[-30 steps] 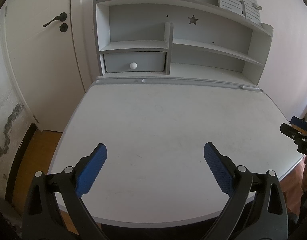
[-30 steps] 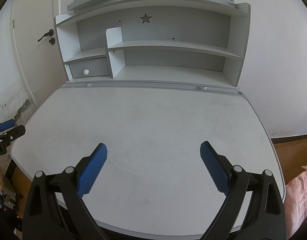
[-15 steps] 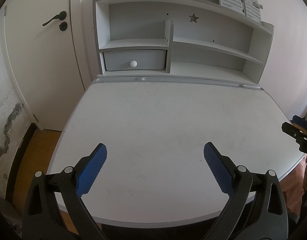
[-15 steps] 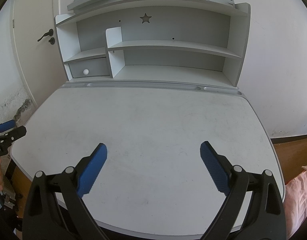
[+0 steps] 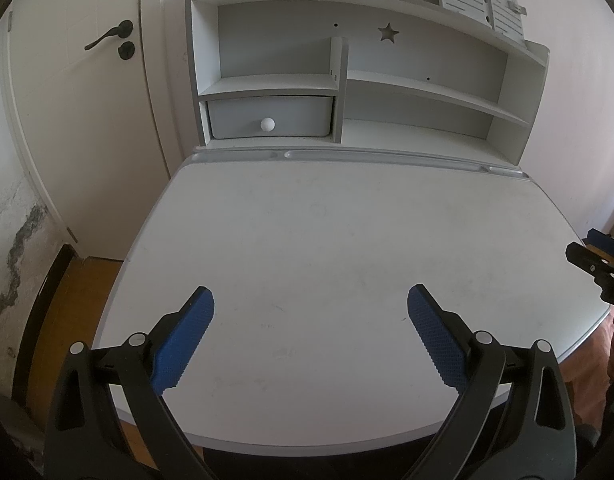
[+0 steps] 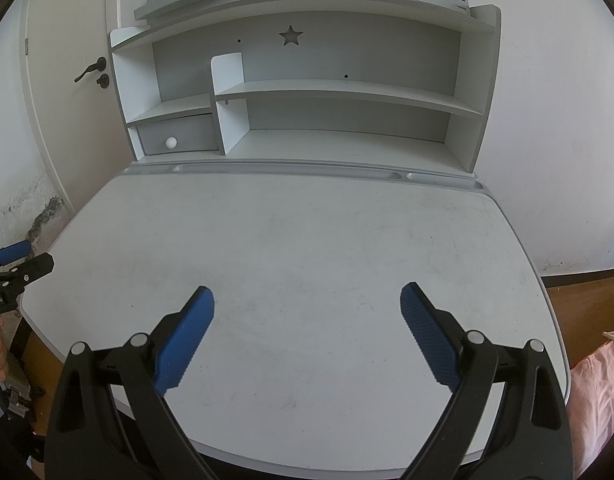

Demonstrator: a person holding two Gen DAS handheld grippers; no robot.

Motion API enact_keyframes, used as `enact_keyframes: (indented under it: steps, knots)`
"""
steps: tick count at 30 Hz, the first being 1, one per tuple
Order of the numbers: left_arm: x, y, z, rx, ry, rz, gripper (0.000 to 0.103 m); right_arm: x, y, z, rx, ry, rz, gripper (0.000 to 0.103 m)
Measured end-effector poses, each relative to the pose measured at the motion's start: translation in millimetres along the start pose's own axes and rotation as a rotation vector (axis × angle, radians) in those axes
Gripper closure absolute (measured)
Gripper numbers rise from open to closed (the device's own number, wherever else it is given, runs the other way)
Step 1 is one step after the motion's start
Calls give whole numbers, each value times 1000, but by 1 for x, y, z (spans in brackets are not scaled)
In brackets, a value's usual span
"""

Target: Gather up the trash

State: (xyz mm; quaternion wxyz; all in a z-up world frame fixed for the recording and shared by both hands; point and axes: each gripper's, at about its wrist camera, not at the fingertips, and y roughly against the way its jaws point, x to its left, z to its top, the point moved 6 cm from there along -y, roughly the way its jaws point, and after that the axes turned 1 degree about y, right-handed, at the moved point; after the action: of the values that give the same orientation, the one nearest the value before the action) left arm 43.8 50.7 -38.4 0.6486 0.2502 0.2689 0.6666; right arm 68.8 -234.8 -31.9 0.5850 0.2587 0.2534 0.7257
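Here, left claw (image 5: 310,312) agape, right claw (image 6: 307,308) likewise

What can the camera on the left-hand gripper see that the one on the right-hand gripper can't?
Only the left wrist view shows the open left gripper up close and orange-brown floor beside the desk. Only the right wrist view shows the open right gripper up close and pink cloth at its right edge. Both show the white desk top, the grey shelf unit and the small drawer with a white knob.
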Motion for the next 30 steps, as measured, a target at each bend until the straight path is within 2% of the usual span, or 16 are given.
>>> enact_keyframes:
  steps: [30]
  knots:
    - [0, -1, -3, 11, 7, 21, 9, -1, -3, -5, 7, 2, -3, 12]
